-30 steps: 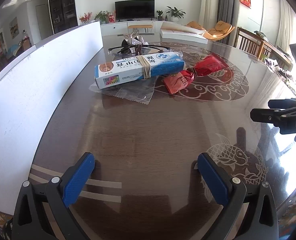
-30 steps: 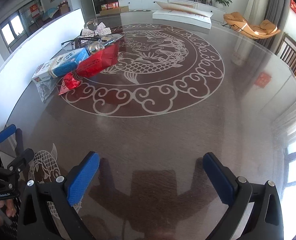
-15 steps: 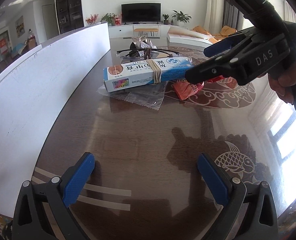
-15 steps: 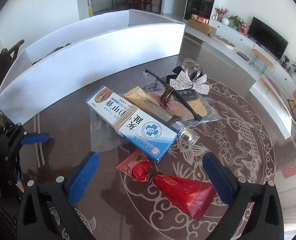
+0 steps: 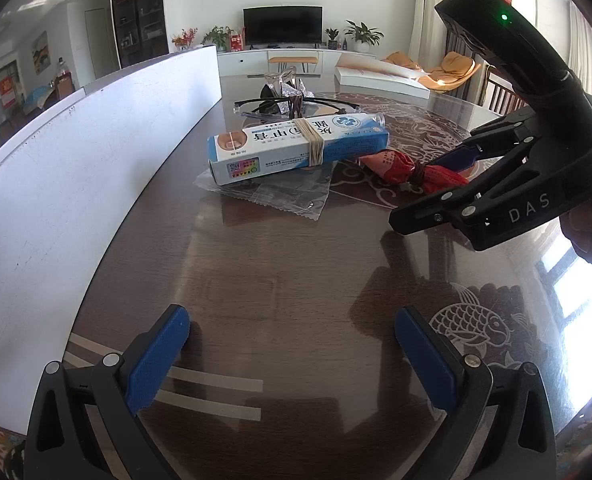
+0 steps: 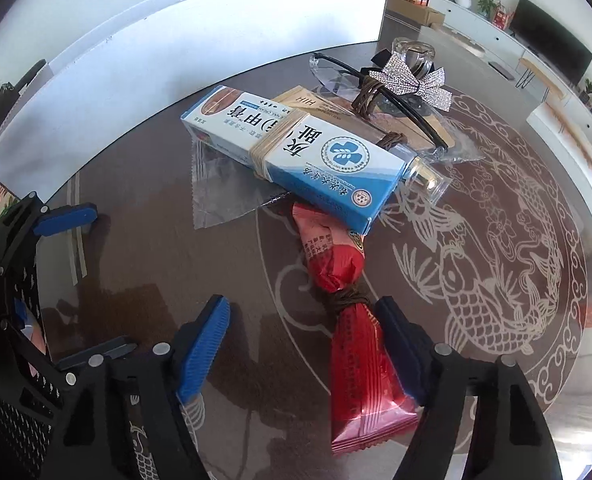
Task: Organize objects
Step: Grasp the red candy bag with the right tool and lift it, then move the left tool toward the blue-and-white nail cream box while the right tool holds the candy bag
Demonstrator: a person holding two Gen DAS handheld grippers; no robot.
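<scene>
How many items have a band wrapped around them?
4 visible: the blue box, the red packet nearest the right claw, the tan package behind the box, and the glasses. More may be hidden.

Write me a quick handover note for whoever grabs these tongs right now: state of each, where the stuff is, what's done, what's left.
Left tongs: open, empty, hovering over bare table.
Right tongs: closing around the red snack packet, one pad beside it, not yet gripped.
Blue-and-white box, rubber-banded, lies partly over the packet's far end; glasses and rhinestone bow lie behind.
Done: nothing sorted yet.
Left: grip the packet, pull it free, then organize the rest.
</scene>
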